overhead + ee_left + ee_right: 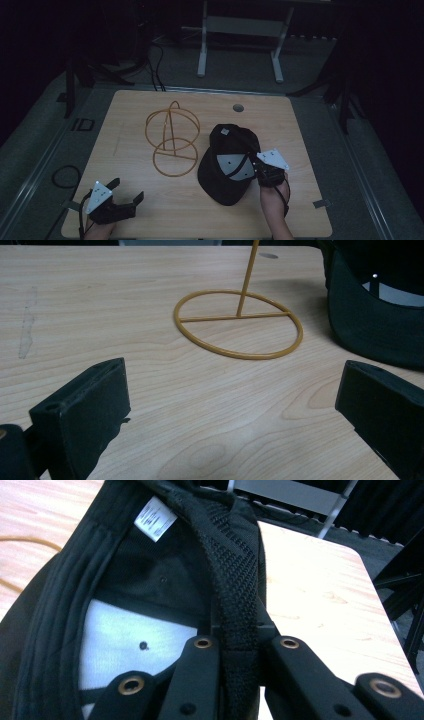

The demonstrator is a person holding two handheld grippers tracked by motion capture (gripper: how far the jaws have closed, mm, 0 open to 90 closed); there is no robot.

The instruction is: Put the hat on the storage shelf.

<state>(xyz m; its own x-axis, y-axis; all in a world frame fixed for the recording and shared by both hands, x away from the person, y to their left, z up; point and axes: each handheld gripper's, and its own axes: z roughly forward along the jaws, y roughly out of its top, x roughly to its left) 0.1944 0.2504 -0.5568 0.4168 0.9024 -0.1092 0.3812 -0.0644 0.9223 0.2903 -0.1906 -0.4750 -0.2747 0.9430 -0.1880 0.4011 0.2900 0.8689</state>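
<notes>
A black cap (227, 165) lies upside down on the wooden table (300, 130), its white inner lining and label facing up. My right gripper (257, 167) sits at the cap's right rim. In the right gripper view it (241, 645) is shut on the cap's black mesh back strap (235, 580). A gold wire hat stand (172, 137) stands left of the cap; its round base (239, 324) lies flat on the wood. My left gripper (128, 190) rests near the front left corner, open, with bare table between its jaws (232, 385). The cap's brim (370, 325) lies ahead to its right.
A round cable hole (238, 107) sits near the table's far edge. Behind the table stands a white desk frame (240, 45) on the dark floor. A cable loop (65, 176) lies on the floor at the left.
</notes>
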